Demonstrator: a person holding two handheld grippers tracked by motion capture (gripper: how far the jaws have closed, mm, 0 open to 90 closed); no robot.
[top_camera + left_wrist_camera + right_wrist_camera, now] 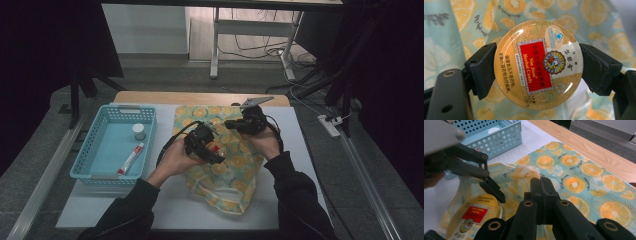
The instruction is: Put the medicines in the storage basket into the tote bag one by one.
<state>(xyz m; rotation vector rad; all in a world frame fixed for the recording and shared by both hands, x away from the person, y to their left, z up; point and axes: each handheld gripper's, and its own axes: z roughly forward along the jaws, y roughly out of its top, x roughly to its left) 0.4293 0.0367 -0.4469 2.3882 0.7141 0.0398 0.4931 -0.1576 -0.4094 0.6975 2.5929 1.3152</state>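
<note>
Left gripper [537, 67] clamps a round candy tin [538, 64] by its rim above the citrus-print bag [227, 165], mid-table. Right gripper [541, 187], jaws pressed together, pinches the bag's fabric. Blue basket [107, 172] sits well apart, leftward. The tin is blurred in the right gripper view. Label: "Nin Jiom Herbal Candy".

One candy tin [537, 65], one fruit-print bag [227, 172], one blue basket [107, 150] — one tube [130, 158], one small jar [139, 132]

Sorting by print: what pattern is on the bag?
Orange and kiwi slices on pale teal bag, best in the right gripper view.
</note>
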